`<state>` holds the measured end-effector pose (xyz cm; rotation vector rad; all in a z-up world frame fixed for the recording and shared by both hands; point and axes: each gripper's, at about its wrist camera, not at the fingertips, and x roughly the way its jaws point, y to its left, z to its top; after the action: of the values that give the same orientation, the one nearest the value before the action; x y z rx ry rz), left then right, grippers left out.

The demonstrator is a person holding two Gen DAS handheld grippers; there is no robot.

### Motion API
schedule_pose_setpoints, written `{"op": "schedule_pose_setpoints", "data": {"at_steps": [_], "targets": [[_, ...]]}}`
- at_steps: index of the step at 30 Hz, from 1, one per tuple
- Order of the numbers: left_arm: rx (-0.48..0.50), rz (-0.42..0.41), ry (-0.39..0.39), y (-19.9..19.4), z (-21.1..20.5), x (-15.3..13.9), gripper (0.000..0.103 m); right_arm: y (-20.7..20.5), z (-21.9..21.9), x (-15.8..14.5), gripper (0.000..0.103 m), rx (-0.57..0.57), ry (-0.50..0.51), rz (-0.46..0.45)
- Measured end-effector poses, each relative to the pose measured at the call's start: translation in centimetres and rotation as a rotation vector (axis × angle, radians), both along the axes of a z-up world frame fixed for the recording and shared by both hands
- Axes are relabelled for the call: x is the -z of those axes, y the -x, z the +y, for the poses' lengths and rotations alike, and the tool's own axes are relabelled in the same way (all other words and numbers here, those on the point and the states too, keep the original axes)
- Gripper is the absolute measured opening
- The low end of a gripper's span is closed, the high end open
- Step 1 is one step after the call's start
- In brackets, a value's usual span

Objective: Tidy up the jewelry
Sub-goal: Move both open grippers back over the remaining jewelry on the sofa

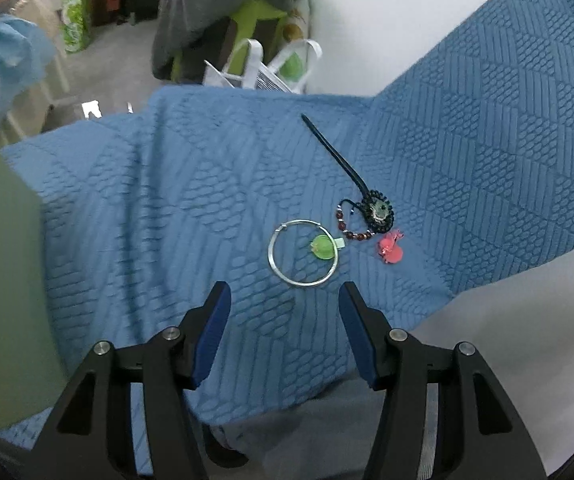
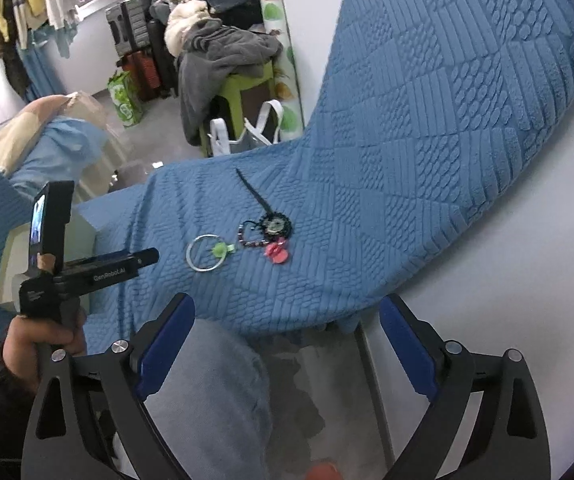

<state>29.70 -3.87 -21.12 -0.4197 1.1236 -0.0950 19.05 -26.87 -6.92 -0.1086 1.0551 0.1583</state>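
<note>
On the blue textured cloth (image 1: 167, 208) lie a silver bangle (image 1: 275, 268) with a green charm (image 1: 323, 247), a dark red bead bracelet (image 1: 343, 226), a black hair stick with a beaded head (image 1: 379, 210) and a pink clip (image 1: 391, 249). My left gripper (image 1: 285, 300) hovers just short of the bangle, open with nothing between its blue pads. In the right wrist view the same pieces sit farther off: bangle (image 2: 191, 260), bracelet (image 2: 253, 243), hair stick (image 2: 275, 224), pink clip (image 2: 277, 254). My right gripper (image 2: 287, 312) is open and empty above the cloth's near edge.
A pale green box (image 2: 83, 232) sits at the cloth's left. A hand (image 2: 39, 344) holds the left gripper's body (image 2: 87, 276). Beyond the cloth are a green stool (image 2: 239, 84) piled with grey clothes, a white bag (image 2: 247, 132) and suitcases. A grey-trousered knee (image 2: 207, 400) shows below.
</note>
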Motion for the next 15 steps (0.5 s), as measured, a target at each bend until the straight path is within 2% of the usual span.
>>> {"op": "schedule_pose_setpoints", "data": {"at_steps": [4, 8, 11, 15], "targets": [[0.022, 0.008, 0.012, -1.7, -0.3, 1.4, 0.057, -1.5, -1.1, 0.7, 0.093, 0.019, -0.024, 0.023], [0.046, 0.018, 0.014, -3.1, -0.5, 3.0, 0.052, -2.8, -1.3, 1.7, 0.094, 0.003, -0.034, 0.025], [0.061, 0.034, 0.018, -3.9, -0.7, 4.3, 0.045, -3.9, -1.3, 3.2, 0.094, -0.022, -0.059, 0.035], [0.085, 0.042, 0.017, -4.4, -0.9, 5.5, 0.038, -5.8, -1.7, 6.1, 0.094, -0.044, -0.104, 0.094]]}}
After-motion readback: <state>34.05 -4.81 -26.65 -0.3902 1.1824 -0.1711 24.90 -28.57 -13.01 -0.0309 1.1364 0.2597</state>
